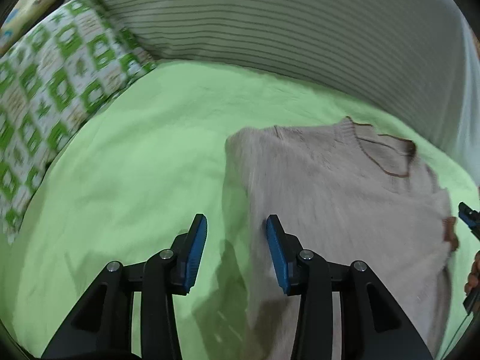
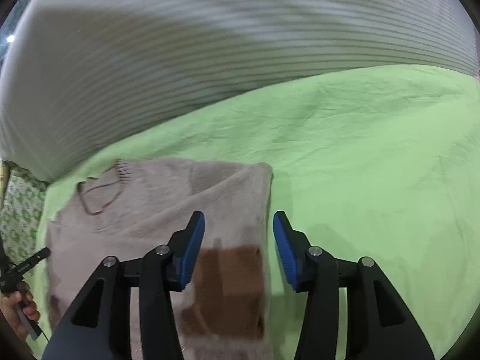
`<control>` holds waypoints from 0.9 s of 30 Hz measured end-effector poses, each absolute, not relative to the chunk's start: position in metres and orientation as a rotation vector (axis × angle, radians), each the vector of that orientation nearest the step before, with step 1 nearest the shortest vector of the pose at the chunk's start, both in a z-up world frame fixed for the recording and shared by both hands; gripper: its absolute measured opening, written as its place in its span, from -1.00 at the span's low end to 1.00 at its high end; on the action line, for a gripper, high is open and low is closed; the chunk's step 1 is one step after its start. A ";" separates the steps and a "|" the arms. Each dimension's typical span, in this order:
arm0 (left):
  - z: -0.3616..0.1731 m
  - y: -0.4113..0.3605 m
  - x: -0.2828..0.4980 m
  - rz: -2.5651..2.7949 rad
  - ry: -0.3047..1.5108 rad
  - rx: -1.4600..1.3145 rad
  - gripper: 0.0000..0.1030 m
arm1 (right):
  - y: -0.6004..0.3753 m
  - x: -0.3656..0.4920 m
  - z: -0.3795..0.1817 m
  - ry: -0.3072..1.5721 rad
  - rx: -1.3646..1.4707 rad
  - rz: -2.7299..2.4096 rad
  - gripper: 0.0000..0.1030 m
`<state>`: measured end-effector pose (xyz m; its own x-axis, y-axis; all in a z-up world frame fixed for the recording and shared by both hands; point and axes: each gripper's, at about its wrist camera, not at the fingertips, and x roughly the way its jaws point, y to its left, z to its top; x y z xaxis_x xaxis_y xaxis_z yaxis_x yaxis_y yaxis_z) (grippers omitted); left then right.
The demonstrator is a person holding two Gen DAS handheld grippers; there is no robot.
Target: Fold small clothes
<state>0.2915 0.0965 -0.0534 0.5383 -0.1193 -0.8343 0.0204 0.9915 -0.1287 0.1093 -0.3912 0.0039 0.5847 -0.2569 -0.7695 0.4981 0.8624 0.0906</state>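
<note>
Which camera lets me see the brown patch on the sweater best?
The right wrist view. There the brown patch fills a big square on the beige sweater, right ahead of the camera. The left wrist view catches only a small brown bit at the sweater's far right edge.

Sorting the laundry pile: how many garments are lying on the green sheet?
1: a beige knitted sweater with a brown patch, lying on the green bed sheet near the striped cushion. Others may lie out of view.
</note>
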 end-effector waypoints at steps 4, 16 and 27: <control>-0.049 0.111 0.250 -0.077 1.028 -0.178 0.12 | -0.366 0.076 0.015 0.825 0.312 -0.401 0.13; -0.065 0.051 0.181 -0.009 1.000 0.093 0.18 | -0.342 -0.004 -0.003 0.902 0.391 -0.357 0.15; -0.094 0.098 0.195 0.254 1.059 -0.227 -0.06 | -0.341 -0.005 -0.009 0.943 0.396 -0.248 0.16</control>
<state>0.1948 0.0977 -0.0945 0.4655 0.0958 -0.8799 -0.3129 0.9477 -0.0623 -0.0048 -0.3406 -0.0090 0.5668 -0.0347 -0.8231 0.3747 0.9007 0.2200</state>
